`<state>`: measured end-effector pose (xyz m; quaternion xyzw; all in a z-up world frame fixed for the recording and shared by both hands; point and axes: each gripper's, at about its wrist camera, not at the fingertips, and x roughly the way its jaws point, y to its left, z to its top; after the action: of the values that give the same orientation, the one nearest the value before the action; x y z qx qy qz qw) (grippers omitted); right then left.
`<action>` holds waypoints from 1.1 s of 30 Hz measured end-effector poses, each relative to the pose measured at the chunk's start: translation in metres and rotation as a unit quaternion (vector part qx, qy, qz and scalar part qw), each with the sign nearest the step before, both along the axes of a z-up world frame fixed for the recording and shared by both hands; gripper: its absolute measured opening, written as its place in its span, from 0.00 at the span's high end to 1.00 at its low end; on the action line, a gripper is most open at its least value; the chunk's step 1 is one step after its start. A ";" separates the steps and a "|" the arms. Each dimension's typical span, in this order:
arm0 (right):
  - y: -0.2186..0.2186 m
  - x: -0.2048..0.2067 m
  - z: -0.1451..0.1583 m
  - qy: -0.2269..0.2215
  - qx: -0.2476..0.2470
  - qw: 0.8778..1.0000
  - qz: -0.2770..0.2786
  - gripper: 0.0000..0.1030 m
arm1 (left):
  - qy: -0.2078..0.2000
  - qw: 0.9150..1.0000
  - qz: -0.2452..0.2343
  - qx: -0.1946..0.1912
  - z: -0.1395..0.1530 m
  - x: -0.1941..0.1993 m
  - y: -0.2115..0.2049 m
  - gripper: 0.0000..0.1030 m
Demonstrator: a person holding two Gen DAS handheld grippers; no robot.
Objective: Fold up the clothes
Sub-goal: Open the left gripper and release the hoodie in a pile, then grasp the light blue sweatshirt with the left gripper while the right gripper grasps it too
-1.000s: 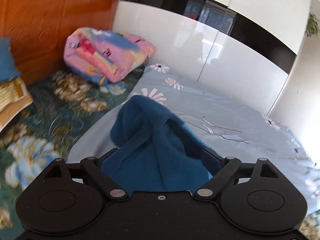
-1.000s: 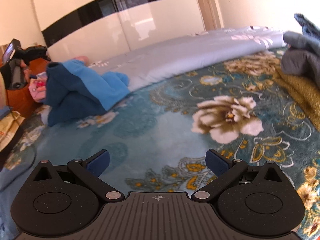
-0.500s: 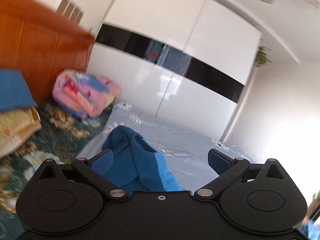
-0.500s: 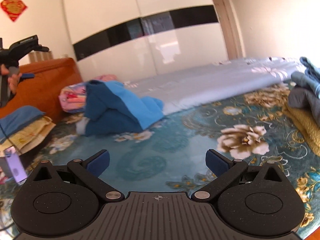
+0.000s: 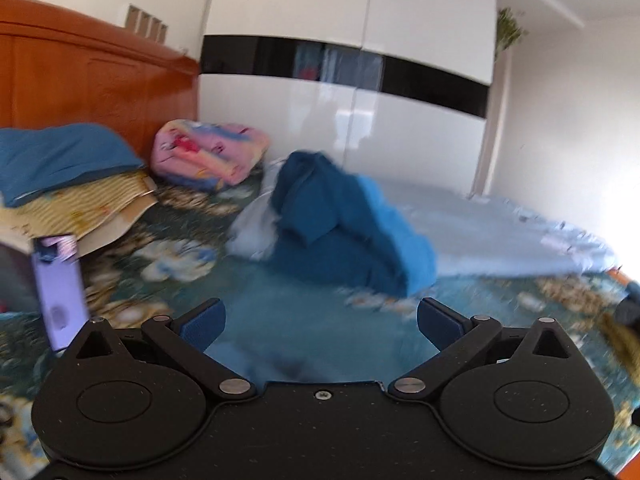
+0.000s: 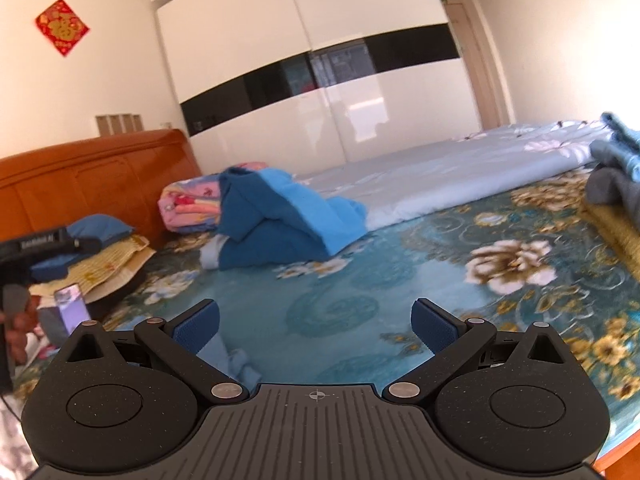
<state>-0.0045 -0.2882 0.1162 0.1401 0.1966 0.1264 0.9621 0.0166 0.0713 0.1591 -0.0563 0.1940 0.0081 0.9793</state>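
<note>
over on the left we have the headboard [image 5: 80, 80], a stack of pillows [image 5: 68, 184] against it, and a phone [image 5: 60, 292] propped just in front. our left gripper [image 5: 318, 322] has pulled well back from the blue garment [image 5: 348, 232]. a second ago its jaws were around that cloth; now they're spread wide with nothing between the pads [image 5: 202, 324], only floral bedspread [image 5: 280, 320] below. the view is smeared, so we're likely mid-swing.

centre stage, the garment sits in a rumpled heap on the bedspread, right at the edge of the pale quilt [image 5: 500, 236], with a pink bundle [image 5: 208, 156] behind it. it looks dropped rather than folded: dark side out, lighter lining showing, no clean edges.

moving right, our right gripper [image 6: 316, 324] hangs low over the bedspread, wide open too, gripping nothing, and it has tipped up since a second ago, so we now see more wall. far right, a grey pile [image 6: 616, 184] waits.

so we read this as a release. both tools are free, and the blue piece probably needs spreading flat before any fold can start.
</note>
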 end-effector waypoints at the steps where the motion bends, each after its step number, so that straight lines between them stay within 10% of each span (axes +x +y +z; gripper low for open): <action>1: 0.005 0.002 -0.002 0.004 -0.001 1.000 0.008 0.00 | 0.006 1.000 0.007 0.003 -0.004 -0.005 0.005 0.02; 16: 0.139 0.069 -0.046 0.095 -0.080 0.965 0.231 0.00 | 0.130 0.984 0.107 -0.058 -0.100 0.013 0.091 0.02; 23: 0.190 0.109 -0.049 0.113 -0.104 0.958 0.241 0.01 | 0.133 0.982 0.105 -0.085 -0.118 0.042 0.105 0.02; 30: 0.176 0.141 -0.058 0.161 -0.070 0.960 0.217 0.68 | 0.122 0.987 0.068 -0.080 -0.122 0.062 0.100 0.05; 33: 0.160 0.151 -0.058 0.174 -0.036 0.962 0.207 0.85 | 0.130 0.986 0.050 -0.091 -0.126 0.070 0.097 0.23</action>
<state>0.1463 -0.1277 0.0581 0.0819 0.3904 0.2896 0.8701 0.0863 0.1681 0.0334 -0.1536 0.3163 0.0468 0.9350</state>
